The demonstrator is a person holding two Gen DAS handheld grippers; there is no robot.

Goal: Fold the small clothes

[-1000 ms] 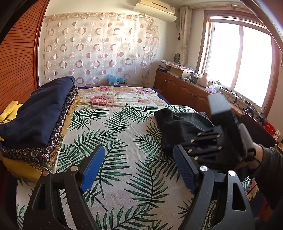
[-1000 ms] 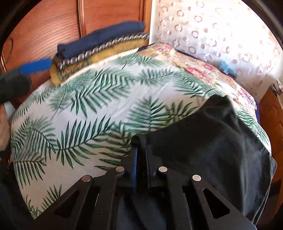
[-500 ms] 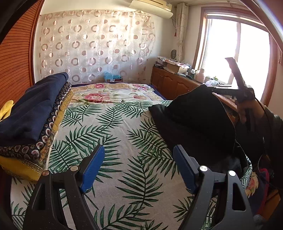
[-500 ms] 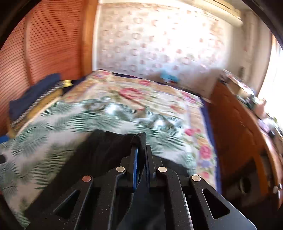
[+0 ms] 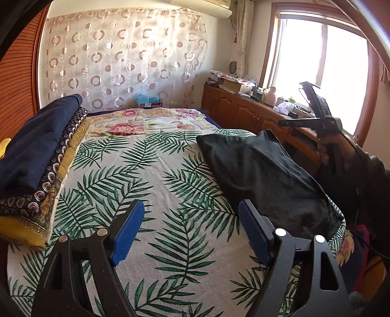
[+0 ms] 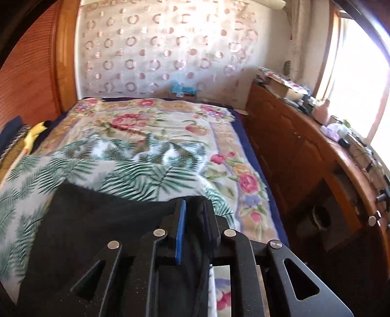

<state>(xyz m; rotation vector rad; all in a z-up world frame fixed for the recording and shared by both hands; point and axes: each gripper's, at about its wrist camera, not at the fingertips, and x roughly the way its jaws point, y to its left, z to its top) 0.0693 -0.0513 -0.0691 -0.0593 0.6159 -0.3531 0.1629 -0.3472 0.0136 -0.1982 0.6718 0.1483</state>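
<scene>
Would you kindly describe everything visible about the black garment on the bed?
The black garment is plain, dark, soft-looking knit cloth, folded over into a rough slab. It lies on the palm-leaf sheet near the bed's window-side edge. The right gripper, jaws just opening, has a fold between them. The left gripper hangs open, apart from it.

Home bedroom. Bed (image 5: 170, 185) fills middle, covered by palm-leaf sheet (image 5: 151, 195) over floral blanket (image 5: 136, 122). Stack of folded bedding (image 5: 36, 156) at 9 o'clock against wooden panelling (image 5: 17, 80). Circle-pattern curtain (image 5: 121, 58) on wall at 12 o'clock, air conditioner (image 5: 202, 6) above it (only lower edge shows). Low wooden cabinets (image 5: 238, 114) at 2 o'clock, tops cluttered, under bright window (image 5: 324, 70).
</scene>
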